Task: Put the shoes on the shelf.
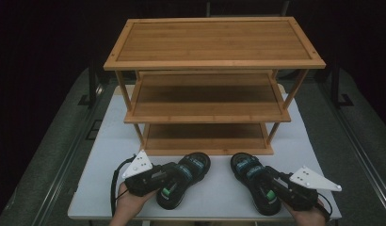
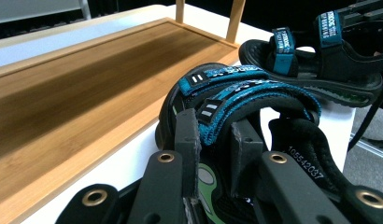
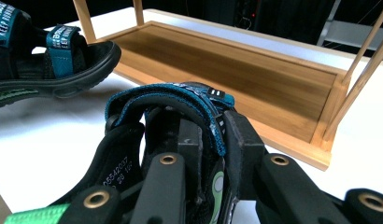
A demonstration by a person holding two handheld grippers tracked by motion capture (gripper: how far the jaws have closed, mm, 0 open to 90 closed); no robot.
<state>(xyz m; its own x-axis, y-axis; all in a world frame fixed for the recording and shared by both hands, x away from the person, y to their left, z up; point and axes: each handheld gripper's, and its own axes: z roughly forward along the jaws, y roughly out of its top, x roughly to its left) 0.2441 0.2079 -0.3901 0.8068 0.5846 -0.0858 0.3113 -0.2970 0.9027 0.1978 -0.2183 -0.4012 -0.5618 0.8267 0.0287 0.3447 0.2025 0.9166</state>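
a three-tier bamboo rack (image 1: 214, 61) stands at the far half of the white desk (image 1: 106, 155), each tier a shallow tray with a raised rim. the top tier (image 1: 214, 40), the middle tier (image 1: 207, 96) and the bottom tier (image 1: 205, 136) all show bare wood. the bottom tier (image 2: 87, 88) sits right on the desk, and its inner floor looks the same plain wood in both gripper views.

two black sandals with teal straps lie on the desk in front of the rack, toes toward it, just short of the bottom tier's front rim. the left sandal (image 1: 184, 176) is angled to the right at its toe, the right sandal (image 1: 254, 181) angled to the left, and the two are apart with a strip of desk between them.

the left gripper (image 1: 156, 179) is narrowed on the left sandal: in the left gripper view its jaws sit inside the heel end, pinching the side wall and strap (image 2: 241, 100) between them. the right gripper (image 1: 280, 186) likewise has its jaws drawn in on the right sandal (image 3: 180, 116), one jaw inside the footbed and one outside, with the teal strap edge running between them. a hand (image 1: 130, 202) backs each gripper at the near edge of the desk.
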